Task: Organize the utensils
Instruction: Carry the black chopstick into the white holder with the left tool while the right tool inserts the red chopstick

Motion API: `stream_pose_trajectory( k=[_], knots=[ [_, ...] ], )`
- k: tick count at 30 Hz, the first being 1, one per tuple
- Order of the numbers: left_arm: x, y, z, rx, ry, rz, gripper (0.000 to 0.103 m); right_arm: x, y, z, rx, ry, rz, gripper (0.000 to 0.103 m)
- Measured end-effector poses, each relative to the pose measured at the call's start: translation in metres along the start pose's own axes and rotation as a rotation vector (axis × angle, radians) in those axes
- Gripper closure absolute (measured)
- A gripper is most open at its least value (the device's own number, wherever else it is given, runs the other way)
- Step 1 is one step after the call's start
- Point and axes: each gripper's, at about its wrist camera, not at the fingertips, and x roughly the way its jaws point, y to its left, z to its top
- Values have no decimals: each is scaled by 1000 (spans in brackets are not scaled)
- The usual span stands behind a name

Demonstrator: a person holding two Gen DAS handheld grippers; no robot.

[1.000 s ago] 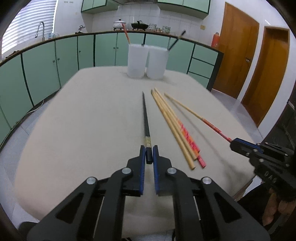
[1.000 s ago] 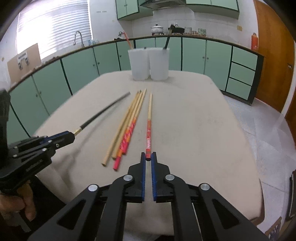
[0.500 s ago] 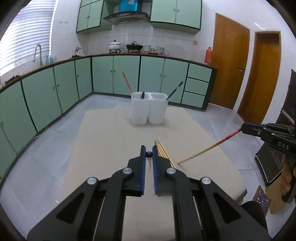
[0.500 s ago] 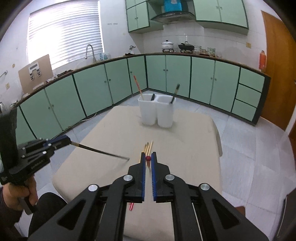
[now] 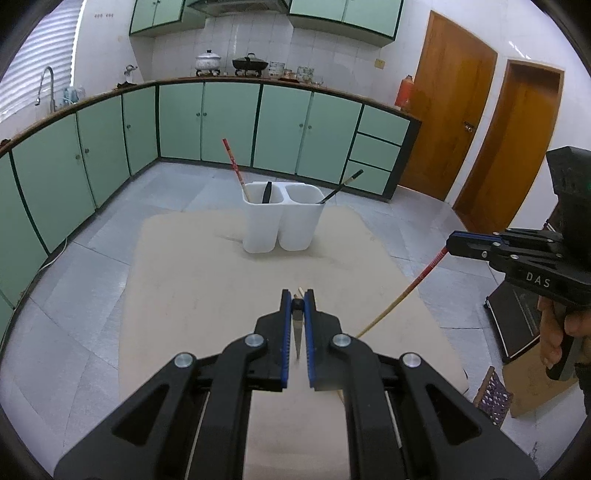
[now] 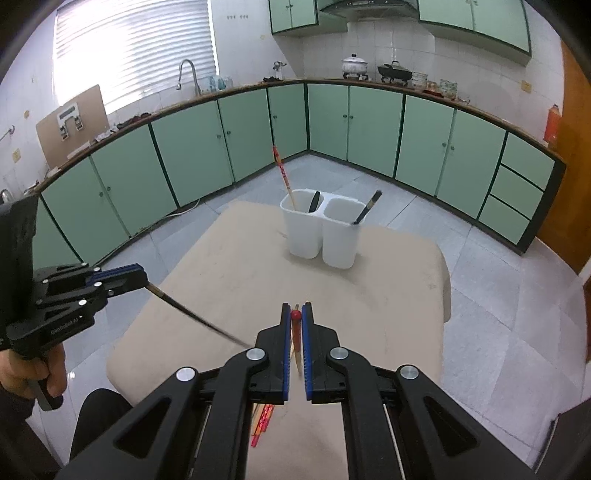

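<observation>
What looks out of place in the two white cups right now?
The left white cup holds a mix: a red-patterned chopstick plus a black stick. The right white cup holds one black chopstick. If sorting by colour, the black stick looks misplaced. Nothing is spilled or tipped.

a home kitchen is shown. a long run of pale green base cabinets (image 6: 354,129) is set along two walls under a dark worktop (image 5: 295,84), with matching wall cabinets (image 5: 343,14) and a range hood (image 5: 236,5) fixed above white tiles. a curved tap (image 6: 186,75) is seen below a window covered by blinds (image 6: 133,48). a white lidded pot (image 5: 208,61) and a black wok (image 5: 249,63) are placed on the worktop's far edge, with jars beside them. two brown wooden doors (image 5: 454,125) are seen at the right, and a grey tiled floor (image 6: 498,295) is laid throughout.
</observation>
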Motion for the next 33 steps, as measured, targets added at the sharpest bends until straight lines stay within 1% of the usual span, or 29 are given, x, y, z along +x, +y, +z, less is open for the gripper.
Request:
stream_pose_trajectory(
  k=[5, 12, 15, 25, 28, 33],
  knots=[
    [5, 3, 17, 3, 12, -4, 97, 2, -1, 15, -13, 21, -11, 97],
    [6, 1, 39, 28, 1, 11, 97, -4, -4, 36, -17, 24, -7, 97],
    [4, 0, 49, 37, -14, 21, 97, -7, -7, 47, -11, 22, -5, 97],
    [0, -5, 99, 52, -72, 49, 97, -17, -9, 92, -19, -6, -16, 97],
    [-2, -4, 117, 39, -97, 48, 97, -18, -10, 107, -13, -14, -16, 97],
    [-3, -3, 151, 43, -140, 74, 97, -17, -15, 136, -1, -38, -28, 97]
  ],
)
